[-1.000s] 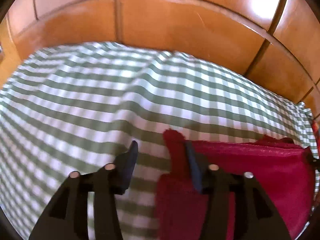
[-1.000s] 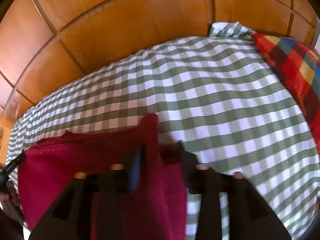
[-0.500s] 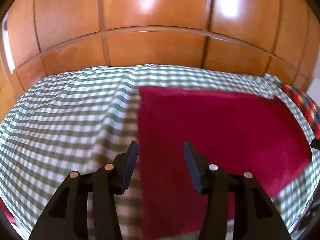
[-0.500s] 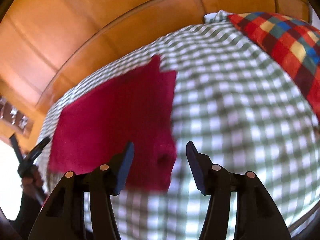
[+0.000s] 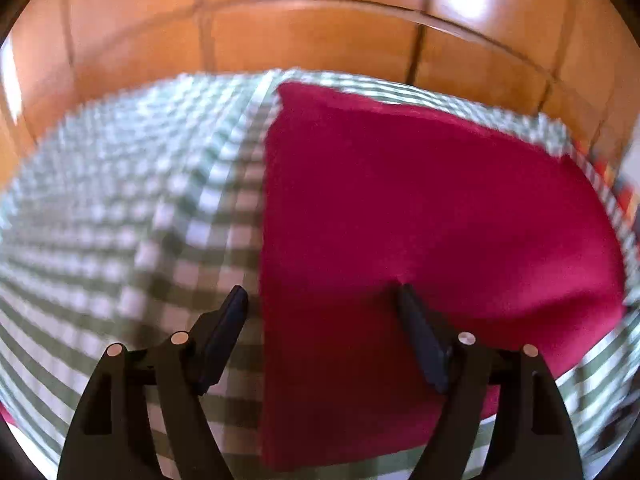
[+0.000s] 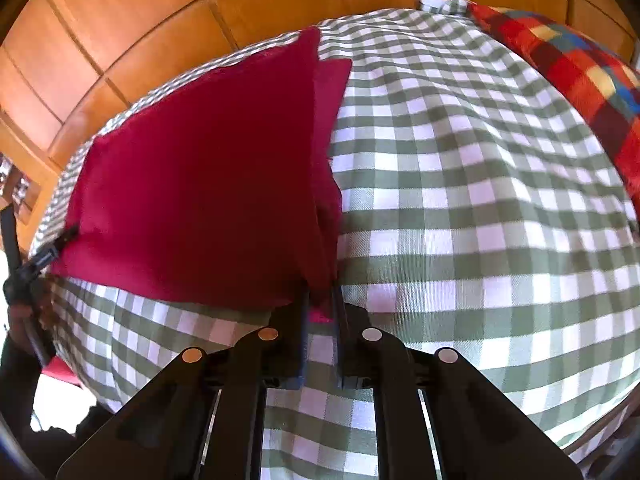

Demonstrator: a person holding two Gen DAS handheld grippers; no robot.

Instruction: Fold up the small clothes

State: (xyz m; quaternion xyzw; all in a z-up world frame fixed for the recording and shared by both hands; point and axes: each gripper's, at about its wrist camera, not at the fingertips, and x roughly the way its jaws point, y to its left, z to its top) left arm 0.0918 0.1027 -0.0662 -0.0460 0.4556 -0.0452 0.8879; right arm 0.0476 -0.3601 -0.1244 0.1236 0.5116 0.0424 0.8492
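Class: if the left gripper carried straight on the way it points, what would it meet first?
Most likely the red cloth: the open left gripper straddles its left edge, above the checked sheet. Depth is uncertain.

Cloth [image 6: 200, 184] on tablecloth [image 6: 460, 208], blanket [image 6: 580, 76] right

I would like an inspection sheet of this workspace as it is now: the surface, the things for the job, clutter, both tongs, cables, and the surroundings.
Surface: green and white checked cloth, with soft wrinkles.
Job's things: one red cloth lying folded, a second layer showing along its right edge.
Clutter: multicoloured plaid cloth at the far right edge.
Left tongs: open, one finger over the checked cloth, one over the red cloth, gripping nothing.
Right tongs: shut on the near right corner of the red cloth.
Cables: nothing seen.
Surroundings: wooden panelled wall behind the surface.
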